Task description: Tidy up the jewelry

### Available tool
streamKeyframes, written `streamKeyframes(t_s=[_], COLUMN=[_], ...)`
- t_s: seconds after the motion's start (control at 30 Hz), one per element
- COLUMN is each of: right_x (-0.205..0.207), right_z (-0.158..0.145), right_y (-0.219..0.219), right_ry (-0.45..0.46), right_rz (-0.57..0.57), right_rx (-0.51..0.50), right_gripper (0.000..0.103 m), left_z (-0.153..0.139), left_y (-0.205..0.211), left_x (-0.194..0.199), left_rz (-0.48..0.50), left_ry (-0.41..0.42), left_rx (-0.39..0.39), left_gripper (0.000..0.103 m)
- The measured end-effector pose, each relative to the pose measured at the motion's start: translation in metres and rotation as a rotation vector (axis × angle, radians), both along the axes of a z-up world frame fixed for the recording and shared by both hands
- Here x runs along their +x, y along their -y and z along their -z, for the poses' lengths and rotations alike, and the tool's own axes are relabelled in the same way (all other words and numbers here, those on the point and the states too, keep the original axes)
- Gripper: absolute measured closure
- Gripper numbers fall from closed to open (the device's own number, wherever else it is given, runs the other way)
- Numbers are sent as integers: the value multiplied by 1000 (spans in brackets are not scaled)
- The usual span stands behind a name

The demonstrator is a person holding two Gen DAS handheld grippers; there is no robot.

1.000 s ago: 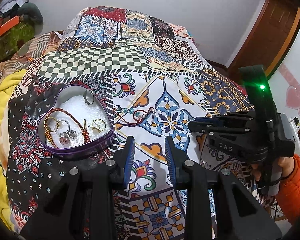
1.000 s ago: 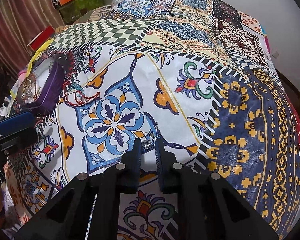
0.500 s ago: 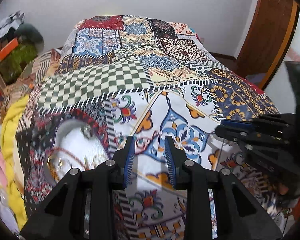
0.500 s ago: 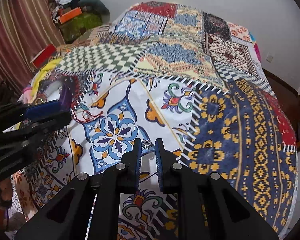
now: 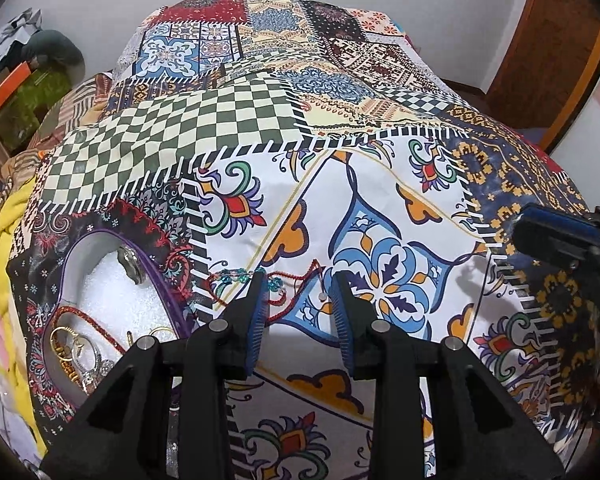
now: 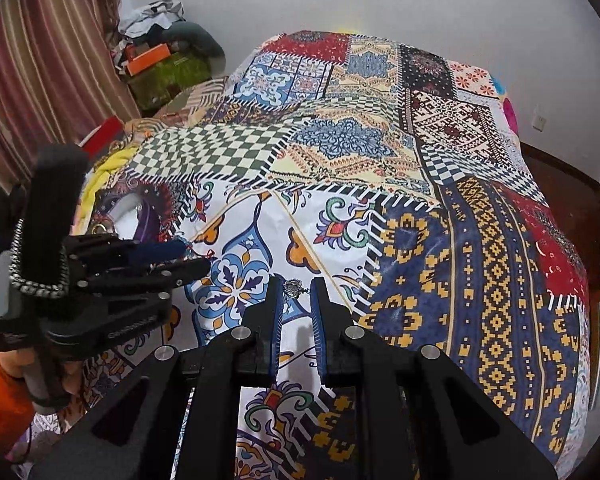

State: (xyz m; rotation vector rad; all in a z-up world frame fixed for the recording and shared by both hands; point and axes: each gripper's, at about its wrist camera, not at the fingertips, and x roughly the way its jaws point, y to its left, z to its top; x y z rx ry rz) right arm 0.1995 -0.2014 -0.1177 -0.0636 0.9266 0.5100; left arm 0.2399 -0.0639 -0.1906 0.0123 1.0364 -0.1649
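Right tool (image 6: 296, 292) pinches a silver ring (image 6: 293, 289) above bedspread (image 6: 480, 280); left tool (image 5: 300, 304) released beside heart box (image 5: 168, 292).

Patchwork bedspread (image 5: 228, 120), striped curtain (image 6: 40, 80), wooden door (image 5: 548, 52).

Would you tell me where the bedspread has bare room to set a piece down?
Free: the checkered patch beyond the heart-shaped box, and the navy-and-gold patch right of the right gripper. Crowded: the box's near end, and around the red cord by the left gripper.
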Motion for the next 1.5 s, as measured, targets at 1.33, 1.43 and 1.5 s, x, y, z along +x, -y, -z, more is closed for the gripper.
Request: streamKeyframes(t_s=[1.33,1.43,1.5], right_x=[-37,-37,-35], right_z=[-64,-61,-58], right_y=[-27,-27,-25], right_ry=[135,124,113], right_rz=[-23,-20,-16], right_rx=[27,35,33], right_gripper=[91,91,91], left_z=[-109,-99,-87], left_y=[-31,-25,-19], left_x=[-74,-65,-54], left_rz=[27,54,70], left_ry=[255,227,189], left_rx=[-48,-22,-3], left_gripper=[103,94,77])
